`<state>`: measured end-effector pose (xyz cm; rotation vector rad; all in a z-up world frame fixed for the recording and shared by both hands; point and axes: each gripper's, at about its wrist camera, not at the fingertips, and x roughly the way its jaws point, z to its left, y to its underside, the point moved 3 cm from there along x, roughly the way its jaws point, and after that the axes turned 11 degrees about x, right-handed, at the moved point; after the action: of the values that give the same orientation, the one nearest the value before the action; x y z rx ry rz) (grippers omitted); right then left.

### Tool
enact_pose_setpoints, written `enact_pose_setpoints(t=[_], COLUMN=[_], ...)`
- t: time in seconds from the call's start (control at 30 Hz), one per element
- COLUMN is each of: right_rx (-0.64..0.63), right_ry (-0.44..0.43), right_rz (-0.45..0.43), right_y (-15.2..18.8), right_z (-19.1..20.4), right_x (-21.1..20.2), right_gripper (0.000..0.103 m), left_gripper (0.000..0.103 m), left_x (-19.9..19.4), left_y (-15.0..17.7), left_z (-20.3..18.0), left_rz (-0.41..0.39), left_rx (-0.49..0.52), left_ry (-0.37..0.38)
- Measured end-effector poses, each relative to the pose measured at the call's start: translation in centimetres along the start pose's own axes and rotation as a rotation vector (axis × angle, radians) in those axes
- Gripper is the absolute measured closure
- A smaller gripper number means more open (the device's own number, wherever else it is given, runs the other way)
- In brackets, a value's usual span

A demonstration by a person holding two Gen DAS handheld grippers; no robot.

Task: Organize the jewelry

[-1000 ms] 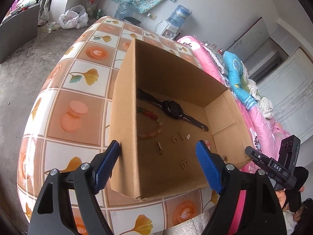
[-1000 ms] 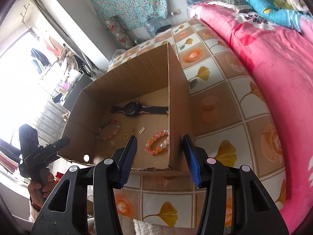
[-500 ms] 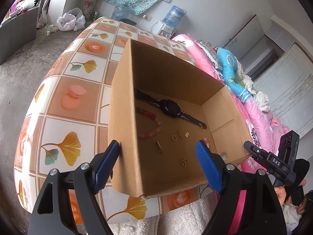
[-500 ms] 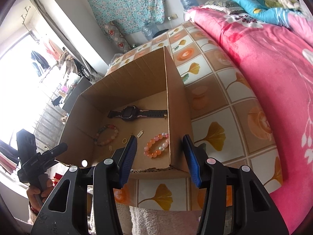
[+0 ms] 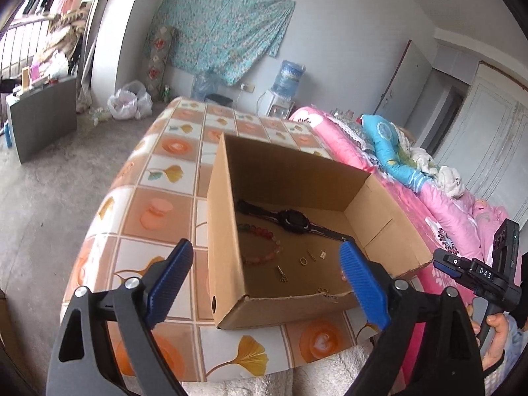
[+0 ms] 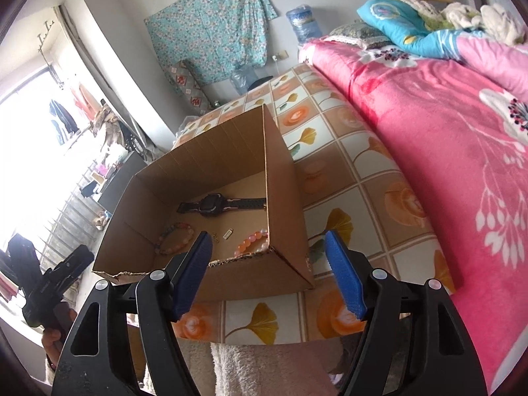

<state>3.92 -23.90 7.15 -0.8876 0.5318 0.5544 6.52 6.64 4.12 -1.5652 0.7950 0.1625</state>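
Note:
An open cardboard box [image 5: 224,231] [image 6: 283,198] sits on the tiled table [image 5: 158,171]. Inside lie a black watch [image 5: 293,221] [image 6: 214,203], a multicoloured bead bracelet [image 5: 264,244] [image 6: 176,239], an orange bead bracelet [image 6: 252,242], a gold ring [image 5: 303,260] and small gold pieces [image 5: 282,274]. My left gripper [image 5: 264,280] is open and empty, hovering before the box's near left corner. My right gripper [image 6: 269,277] is open and empty, before the box's near right corner. Each gripper shows at the other view's edge.
A pink bed [image 6: 445,132] with a blue quilt [image 5: 389,151] runs along the table's right side. A water dispenser [image 5: 283,89], bags [image 5: 128,102] and a grey cabinet [image 5: 43,115] stand farther back. A white fleece sleeve [image 6: 264,363] lies below the grippers.
Both grippers have pulled back and risen from the box, so it looks smaller and farther. The right gripper's jaws have opened wider. The jewelry has not moved.

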Motion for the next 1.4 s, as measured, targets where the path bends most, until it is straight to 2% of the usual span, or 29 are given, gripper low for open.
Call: enact_pose_setpoints(t=[0.07,0.13,0.27,0.37,0.43,0.6,0.73,0.9,1.13,1.27,1.4], right_rx=[-0.015,-0.048,-0.143,-0.187,-0.201,-0.269,-0.27,-0.258,-0.203,-0.221,-0.251], right_ry=[0.021,0.05,0.109,0.124,0.136,0.207,0.199,0.205,0.222,0.24,0.257], right_rz=[-0.023,-0.038,-0.055,-0.034,-0.007,0.037,0.046,0.047,0.084,0.106,0.111], right_y=[0.7,1.5,3.5,4.9,5.6,7.0,7.0,6.7,6.1,6.4,6.7], right_z=[0.2,0.8,2.3,3.2,3.6,5.0,5.8,6.7,6.9,7.6,8.0], right_x=[-0.9,-1.6,-2.6,-2.6,-2.1,-0.6,0.1,0.7,1.9,2.8,3.2], right_gripper=[0.029,0.026,0.016,0.012,0.01,0.008,0.008,0.008,0.008,0.008,0.008], left_gripper=[0.006,0.006,0.005,0.005,0.005,0.005,0.005,0.005,0.005,0.006,0.006], left_x=[-1.2,-2.1,-2.7,-2.5,-2.4,-2.4,-1.6,0.3,2.1,3.0,3.4], left_y=[-0.1,0.1,0.9,1.5,1.8,2.5,2.7,3.3,4.3,4.6,4.5], left_z=[-0.8,-1.6,-2.6,-3.1,-3.5,-4.6,-5.3,-5.6,-6.0,-6.0,-5.8], left_rz=[-0.034,-0.057,-0.038,-0.003,0.01,-0.006,0.041,0.154,0.26,0.319,0.34], left_rx=[0.028,0.053,0.065,0.064,0.074,0.125,0.153,0.189,0.152,0.112,0.091], left_ry=[-0.009,-0.039,-0.108,-0.153,-0.216,-0.296,-0.306,-0.303,-0.298,-0.288,-0.286])
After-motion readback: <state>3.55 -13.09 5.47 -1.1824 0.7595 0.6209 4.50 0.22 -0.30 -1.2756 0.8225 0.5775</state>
